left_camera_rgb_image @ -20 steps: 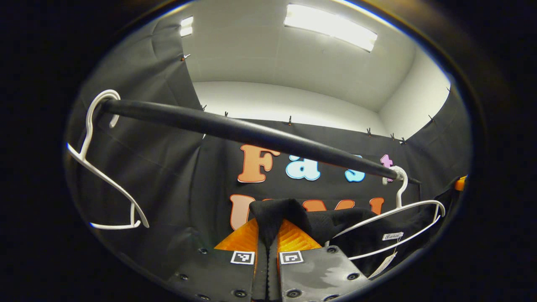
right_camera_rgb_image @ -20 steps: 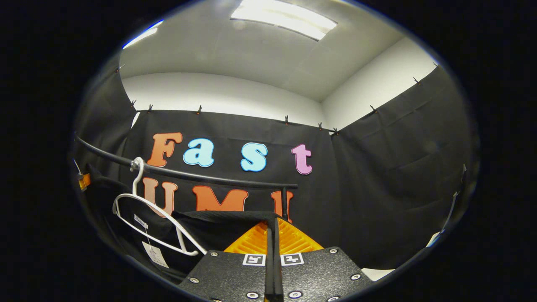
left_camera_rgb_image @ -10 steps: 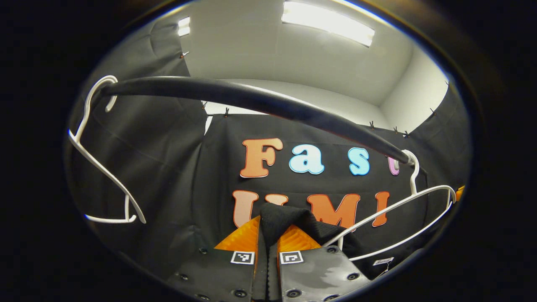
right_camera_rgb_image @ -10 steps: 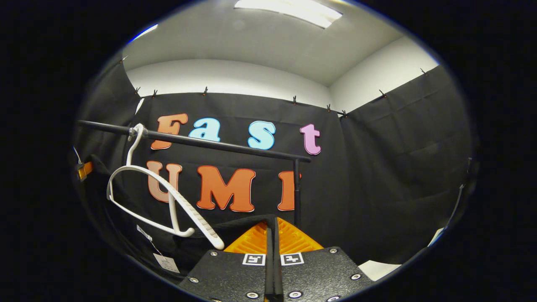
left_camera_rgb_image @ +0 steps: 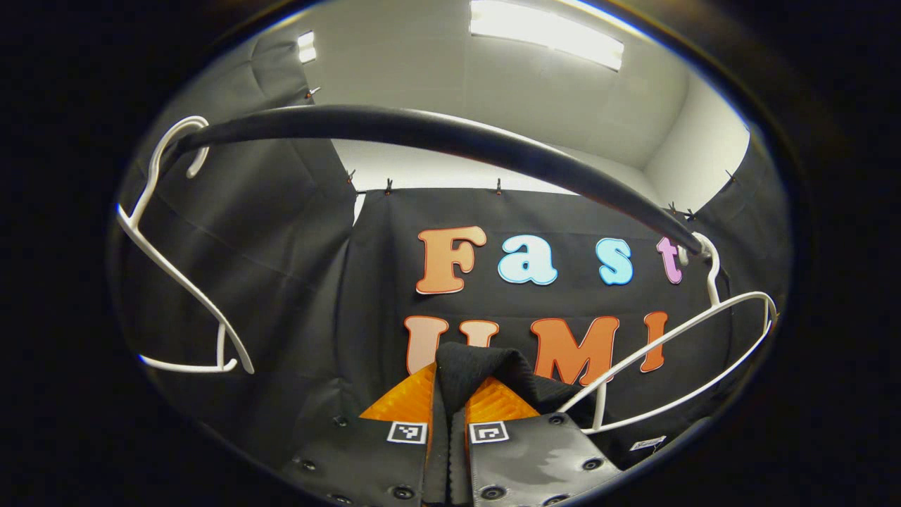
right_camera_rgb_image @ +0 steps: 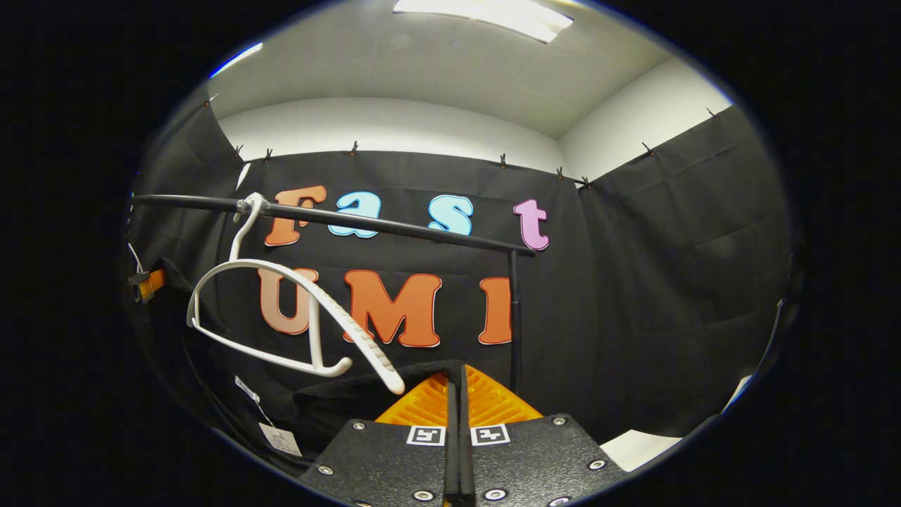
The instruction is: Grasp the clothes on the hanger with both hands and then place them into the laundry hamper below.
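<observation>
Both the left tongs [left_camera_rgb_image: 450,394] and the right tongs [right_camera_rgb_image: 457,394] are clamped on the black garment [right_camera_rgb_image: 352,401], which sags just below the bare white hanger [right_camera_rgb_image: 295,317], stretched sideways between them, each hand equally near

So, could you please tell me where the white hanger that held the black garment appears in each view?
Left gripper view: the white hanger is at lower right, hooked on the black rail.
Right gripper view: the hanger is at left, on that rail.
Shared landmark: the black rail.
</observation>
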Demonstrator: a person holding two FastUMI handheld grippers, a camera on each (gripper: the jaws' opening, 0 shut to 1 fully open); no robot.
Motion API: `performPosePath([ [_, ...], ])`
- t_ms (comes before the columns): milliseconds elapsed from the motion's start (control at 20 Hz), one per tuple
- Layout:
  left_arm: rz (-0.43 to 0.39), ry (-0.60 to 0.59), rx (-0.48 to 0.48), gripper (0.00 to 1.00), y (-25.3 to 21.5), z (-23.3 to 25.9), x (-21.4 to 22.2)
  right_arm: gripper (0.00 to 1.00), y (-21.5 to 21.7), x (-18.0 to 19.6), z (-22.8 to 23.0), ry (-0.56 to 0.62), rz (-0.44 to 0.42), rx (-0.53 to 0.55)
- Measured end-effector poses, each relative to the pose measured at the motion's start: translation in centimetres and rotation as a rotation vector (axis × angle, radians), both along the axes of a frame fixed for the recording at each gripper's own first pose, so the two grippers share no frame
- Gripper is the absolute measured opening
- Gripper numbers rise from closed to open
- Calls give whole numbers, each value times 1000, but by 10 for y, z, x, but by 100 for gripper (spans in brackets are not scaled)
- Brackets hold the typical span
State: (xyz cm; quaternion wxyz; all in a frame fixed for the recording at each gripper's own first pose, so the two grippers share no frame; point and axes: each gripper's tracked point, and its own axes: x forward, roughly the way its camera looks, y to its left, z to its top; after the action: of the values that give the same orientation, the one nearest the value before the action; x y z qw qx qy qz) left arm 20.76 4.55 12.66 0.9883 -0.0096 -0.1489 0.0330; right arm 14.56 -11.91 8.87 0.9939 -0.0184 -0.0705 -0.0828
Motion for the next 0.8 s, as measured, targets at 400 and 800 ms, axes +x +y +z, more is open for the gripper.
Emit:
performPosePath([
  [400, 36, 27, 31, 8, 19, -12, -4, 0, 23, -7, -12, 23, 36, -6],
  [800, 58, 71, 53, 8, 31, -37, -10, 0, 51, -8, -42, 76, 86, 13],
])
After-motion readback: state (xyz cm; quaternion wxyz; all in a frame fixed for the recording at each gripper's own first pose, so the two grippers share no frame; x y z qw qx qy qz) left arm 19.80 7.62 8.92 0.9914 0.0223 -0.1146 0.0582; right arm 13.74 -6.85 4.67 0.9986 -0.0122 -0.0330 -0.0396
